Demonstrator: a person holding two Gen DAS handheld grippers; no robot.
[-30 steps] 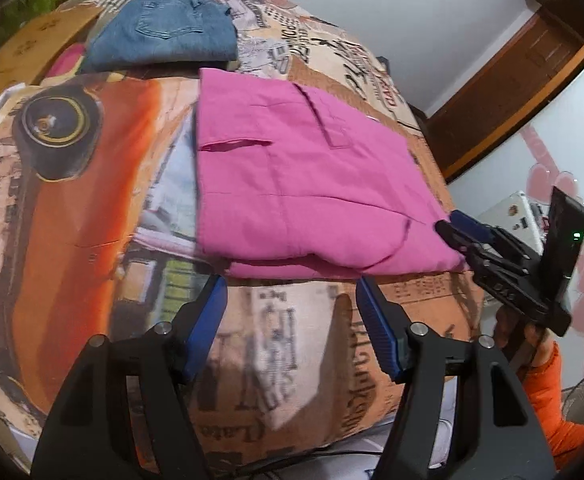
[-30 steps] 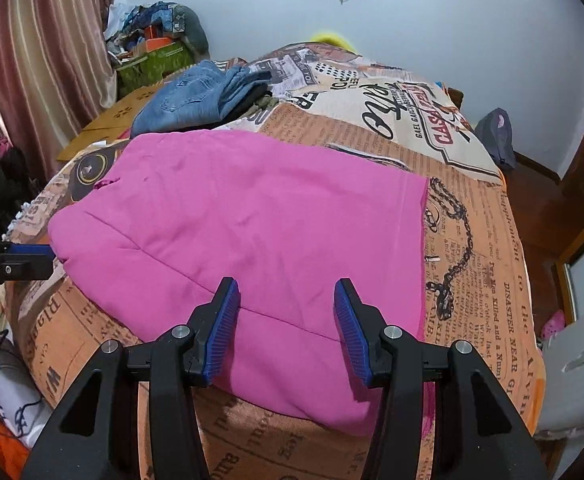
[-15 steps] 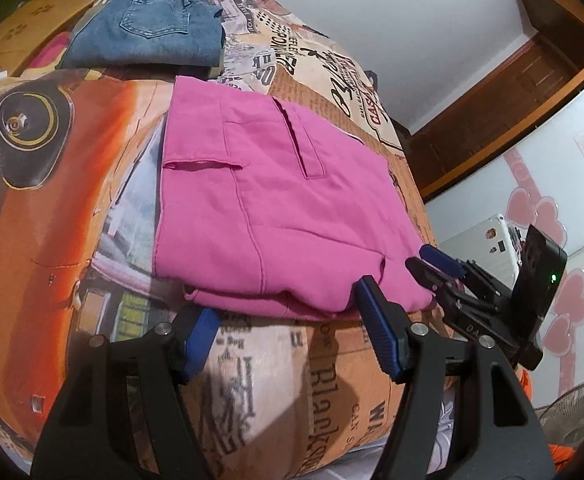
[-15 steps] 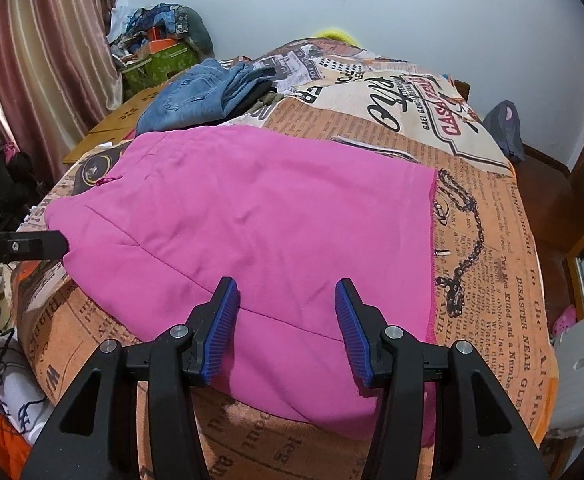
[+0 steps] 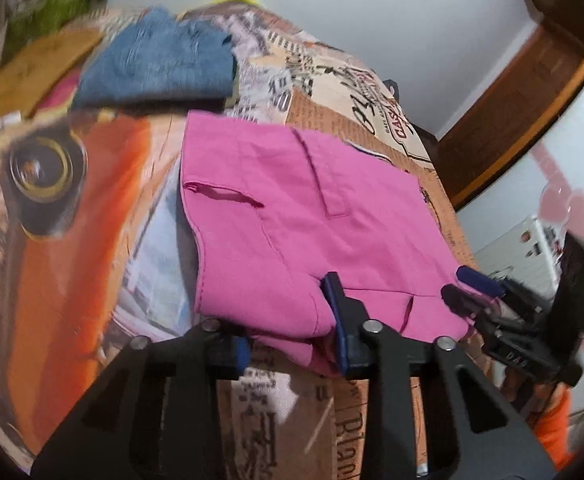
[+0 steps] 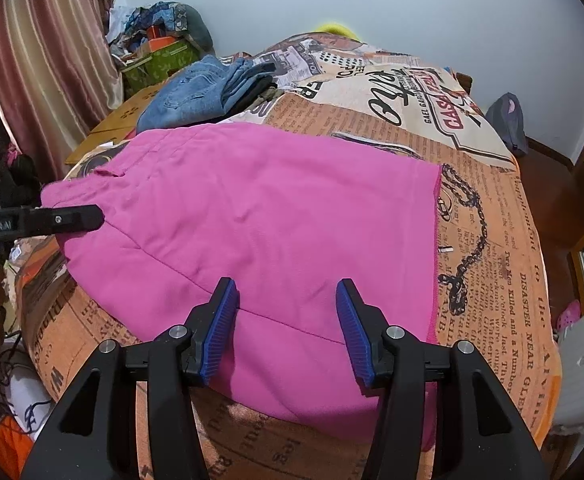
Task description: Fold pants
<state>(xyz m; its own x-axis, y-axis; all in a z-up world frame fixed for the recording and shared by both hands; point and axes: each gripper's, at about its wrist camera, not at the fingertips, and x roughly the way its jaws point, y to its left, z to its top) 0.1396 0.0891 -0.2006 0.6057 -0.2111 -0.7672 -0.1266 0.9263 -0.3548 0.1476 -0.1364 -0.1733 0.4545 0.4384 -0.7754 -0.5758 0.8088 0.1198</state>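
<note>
closing on the near folded edge of the pink pants [image 5: 292, 232], the left gripper [image 5: 288, 336] has just narrowed its jaws, cloth between them, ready for lifting. right gripper [image 6: 288, 328] hovers with jaws partly open, empty, over the hem. pants lie on the bed [image 6: 491, 240]; jeans [image 6: 196, 96] beyond.

Pink pants [image 6: 268, 216], folded, flat on bedspread [image 6: 491, 240]

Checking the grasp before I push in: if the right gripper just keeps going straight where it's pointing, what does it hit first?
Most likely the pink pants: the right gripper hovers open over their near edge, fabric showing between its pads, with the printed bedspread underneath. Depth is hard to judge.
</note>
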